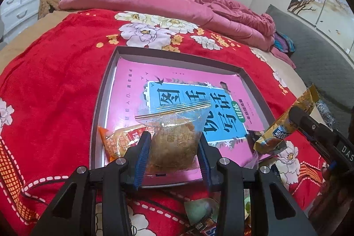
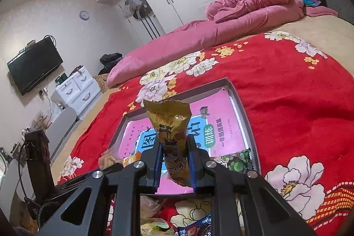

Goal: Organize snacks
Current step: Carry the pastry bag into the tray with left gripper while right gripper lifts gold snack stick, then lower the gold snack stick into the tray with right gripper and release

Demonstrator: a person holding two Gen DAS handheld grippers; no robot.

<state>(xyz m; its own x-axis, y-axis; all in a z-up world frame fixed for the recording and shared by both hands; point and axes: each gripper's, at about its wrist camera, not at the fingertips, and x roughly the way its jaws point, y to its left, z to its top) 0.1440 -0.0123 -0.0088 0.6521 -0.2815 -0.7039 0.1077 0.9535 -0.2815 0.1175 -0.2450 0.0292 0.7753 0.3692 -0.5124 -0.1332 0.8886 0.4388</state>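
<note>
Risk noted: left tool (image 1: 174,147) pinched clear-wrapped brown pastry (image 1: 174,143), right tool (image 2: 174,160) pinched gold foil packet (image 2: 171,125); slick wrappers could slip short of grey shallow tray (image 1: 100,103).

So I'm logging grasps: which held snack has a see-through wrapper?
The round brown cake in the left claw; the right claw holds an opaque gold packet.

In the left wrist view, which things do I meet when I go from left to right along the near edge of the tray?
Orange snack packet → clear-wrapped pastry between the fingers of the left gripper → gold snack packet held by the right gripper.
</note>
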